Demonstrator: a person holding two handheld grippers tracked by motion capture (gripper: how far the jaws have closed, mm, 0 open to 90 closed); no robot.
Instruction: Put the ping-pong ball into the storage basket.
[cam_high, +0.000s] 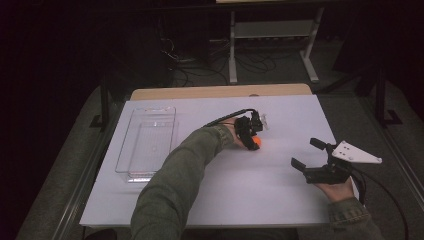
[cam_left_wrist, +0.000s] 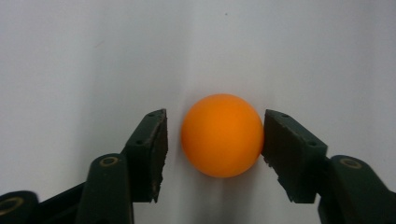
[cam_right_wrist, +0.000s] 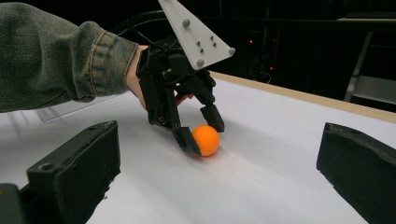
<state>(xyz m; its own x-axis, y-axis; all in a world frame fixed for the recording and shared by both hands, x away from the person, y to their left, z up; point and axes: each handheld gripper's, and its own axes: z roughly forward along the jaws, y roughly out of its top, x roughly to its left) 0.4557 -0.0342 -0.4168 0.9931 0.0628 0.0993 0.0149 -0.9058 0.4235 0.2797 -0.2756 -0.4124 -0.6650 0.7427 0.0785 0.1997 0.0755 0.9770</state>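
Note:
An orange ball (cam_high: 257, 143) rests on the white table top (cam_high: 235, 190), a little right of centre. My left gripper (cam_high: 254, 138) reaches over it from the left, open, with one jaw on each side of the ball (cam_left_wrist: 222, 135). In the left gripper view the right jaw touches the ball and a narrow gap remains at the left jaw. The right gripper view shows the ball (cam_right_wrist: 206, 140) sitting on the table between the left gripper's fingertips (cam_right_wrist: 187, 138). My right gripper (cam_high: 306, 152) hovers open at the right side, jaws wide apart (cam_right_wrist: 217, 172) and holding nothing, pointing toward the ball.
A clear plastic tray (cam_high: 126, 145) lies on the table's left part, with nothing visible inside. A wooden table edge (cam_high: 220, 92) runs along the back. Beyond it, a metal frame (cam_high: 232, 60) and cables stand on the dark floor.

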